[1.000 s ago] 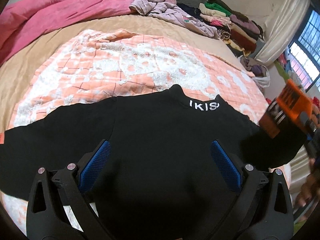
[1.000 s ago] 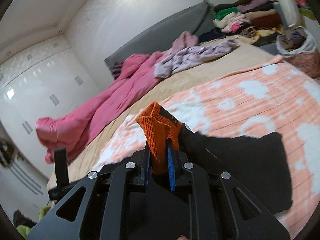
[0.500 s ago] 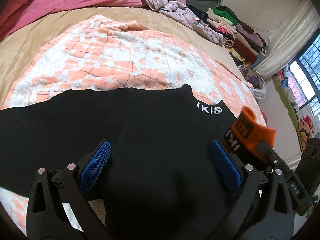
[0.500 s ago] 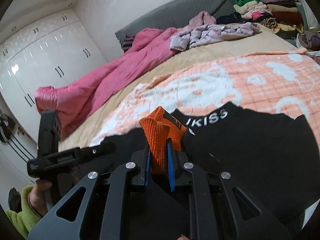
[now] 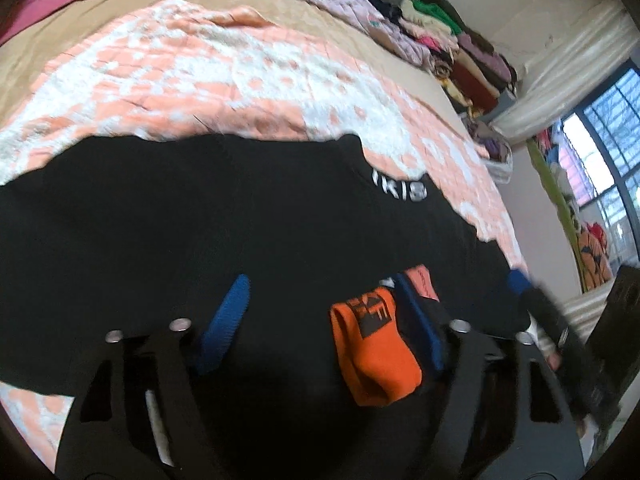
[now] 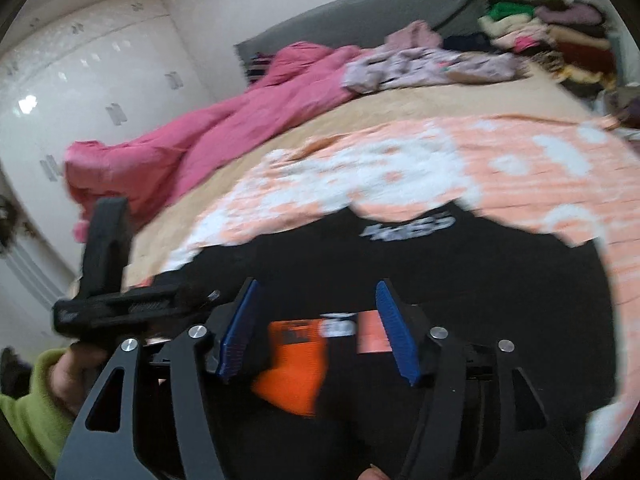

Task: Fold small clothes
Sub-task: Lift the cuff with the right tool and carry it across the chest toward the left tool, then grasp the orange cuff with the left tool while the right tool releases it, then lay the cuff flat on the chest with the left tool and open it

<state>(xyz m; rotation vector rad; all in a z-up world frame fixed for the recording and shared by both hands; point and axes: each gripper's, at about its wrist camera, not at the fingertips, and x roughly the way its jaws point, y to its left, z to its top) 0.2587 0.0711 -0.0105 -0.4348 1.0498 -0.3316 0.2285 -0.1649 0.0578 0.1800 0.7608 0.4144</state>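
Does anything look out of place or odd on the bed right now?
Yes. The orange cuff lies folded across the black top instead of out at its side. Behind, a pink quilt and loose clothes lie unfolded.

Sweater lies flat on the blanket, collar toward the far side. Its cuff rests on the sweater body, between the fingers of the left gripper. Behind the blanket lie a duvet and stacked clothes.

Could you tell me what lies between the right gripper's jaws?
The orange cuff lies on the black top between the open jaws, in the right wrist view.
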